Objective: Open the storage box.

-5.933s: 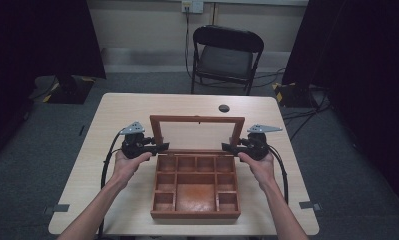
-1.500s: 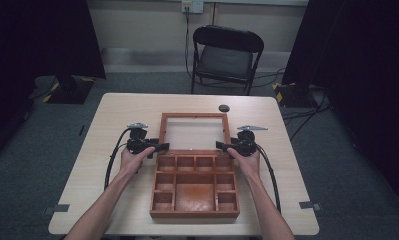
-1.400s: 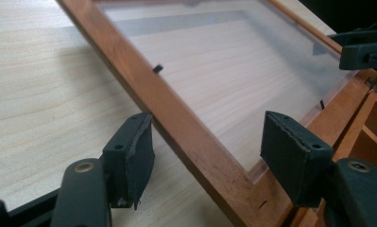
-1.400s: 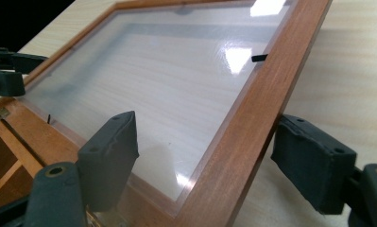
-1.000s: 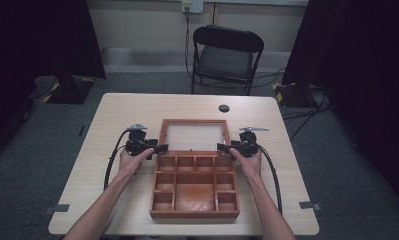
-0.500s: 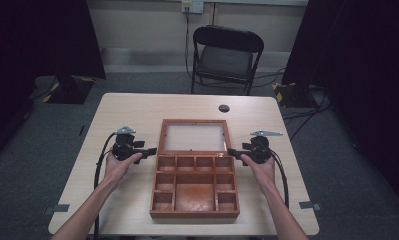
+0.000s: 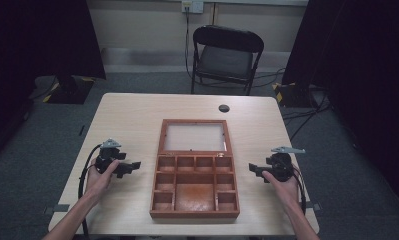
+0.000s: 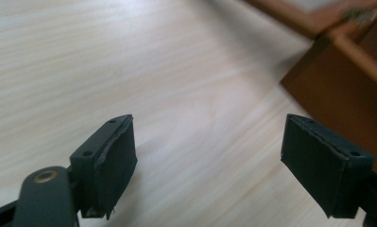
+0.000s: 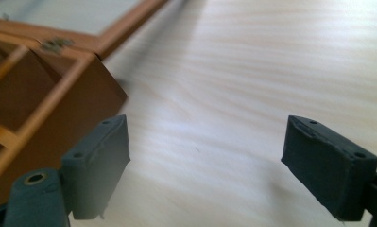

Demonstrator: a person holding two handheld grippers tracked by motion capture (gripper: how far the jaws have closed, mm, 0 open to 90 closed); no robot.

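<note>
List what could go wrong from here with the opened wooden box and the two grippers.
1. The lid lies flat back on its hinges; pressing on it might strain them.
2. The left gripper, whose jaws have just been opening, and the open right gripper flank the wooden box; a careless sweep could shove it along the table.
</note>
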